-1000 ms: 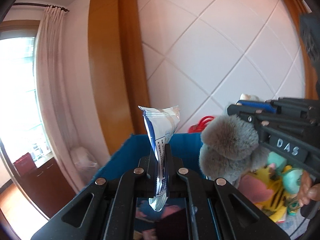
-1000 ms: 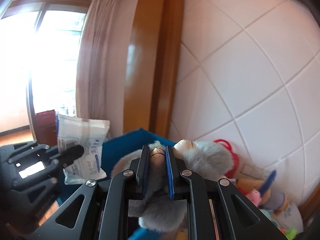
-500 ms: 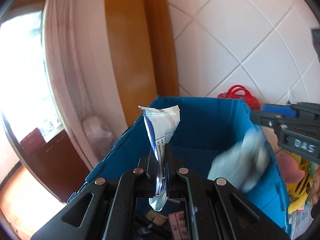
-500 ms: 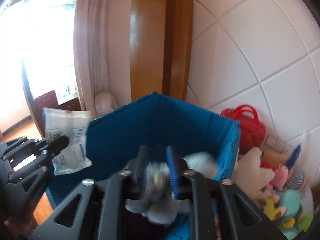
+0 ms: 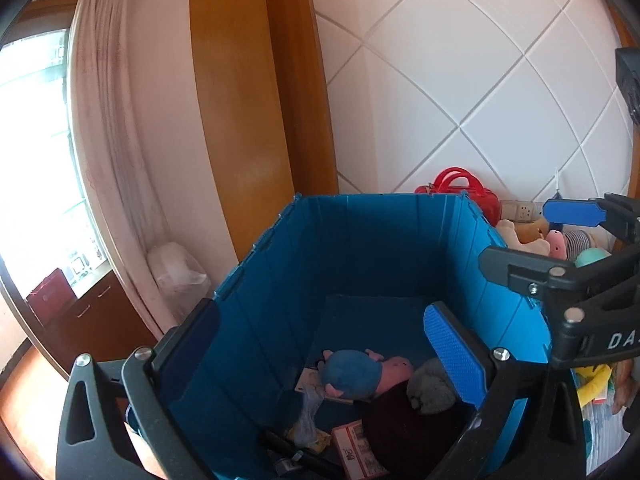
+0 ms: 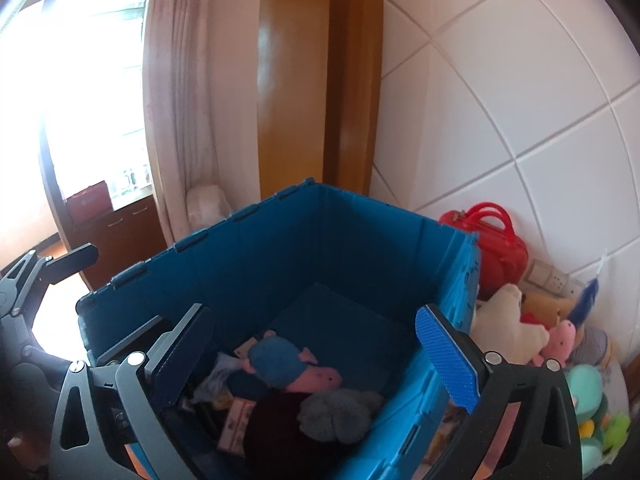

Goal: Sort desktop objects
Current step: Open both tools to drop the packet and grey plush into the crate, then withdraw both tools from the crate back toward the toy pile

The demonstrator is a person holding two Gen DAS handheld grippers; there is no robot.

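Observation:
Both grippers hover over an open blue crate (image 5: pixel 360 248) (image 6: pixel 300 240). My left gripper (image 5: pixel 318 314) has its jaws opening, with nothing between them. The white and blue packet (image 5: pixel 308 412) (image 6: pixel 218 376) lies in the crate below. My right gripper (image 6: pixel 314 316) is opening too and holds nothing. The grey plush toy (image 5: pixel 432 386) (image 6: pixel 336 408) rests on a dark item in the crate, beside a blue and pink plush (image 5: pixel 352 372) (image 6: pixel 280 360). The right gripper's fingers (image 5: pixel 576 212) show at the right edge of the left wrist view.
A red handbag (image 5: pixel 456 188) (image 6: pixel 496 240) and a heap of soft toys (image 6: pixel 520 328) sit right of the crate against the tiled wall. A wooden column (image 6: pixel 312 80) and a curtain (image 5: pixel 108 140) stand behind it. Small boxes lie on the crate floor.
Both grippers came down over the crate and opened. The packet left the left jaws and the grey plush left the right jaws; both now lie inside.

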